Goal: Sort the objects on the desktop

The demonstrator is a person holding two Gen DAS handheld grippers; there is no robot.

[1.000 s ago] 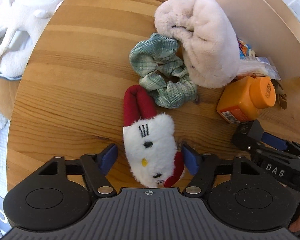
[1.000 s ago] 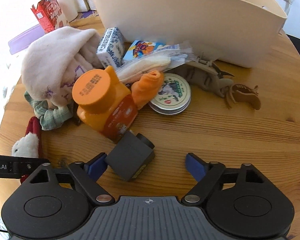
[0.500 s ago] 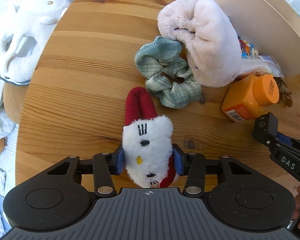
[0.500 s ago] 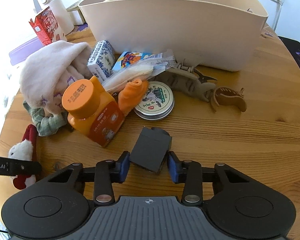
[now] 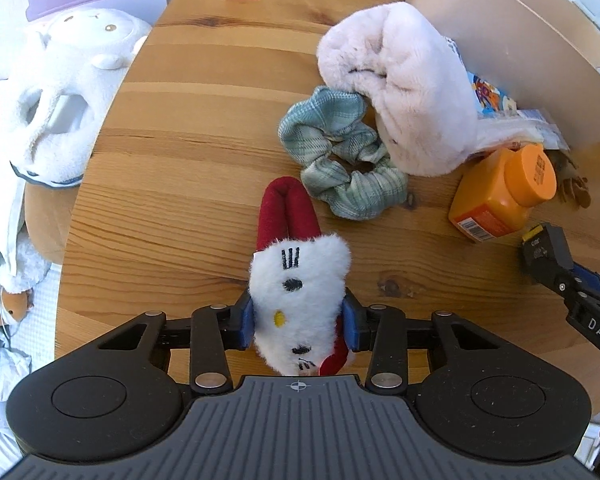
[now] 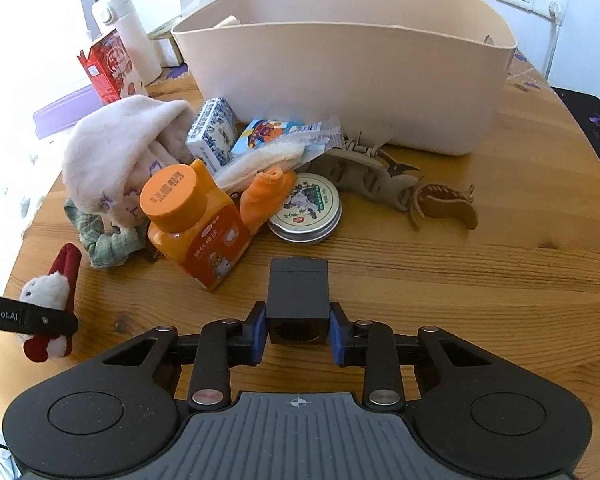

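My left gripper (image 5: pixel 298 322) clamps a white plush cat hair clip (image 5: pixel 298 280), its red end pointing toward the green plaid scrunchie (image 5: pixel 340 164). My right gripper (image 6: pixel 298 332) pinches a small black box (image 6: pixel 297 294), just beside the orange bottle (image 6: pixel 198 224) lying tilted on the wooden table (image 6: pixel 480 280).

The left gripper (image 5: pixel 299 322) is pinching a white-and-red plush toy (image 5: pixel 296 280) between its jaws on the counter (image 5: pixel 188 160), with a green scrunchie (image 5: pixel 340 160) lying just beyond, touching a fluffy pink cloth (image 5: pixel 408 100).
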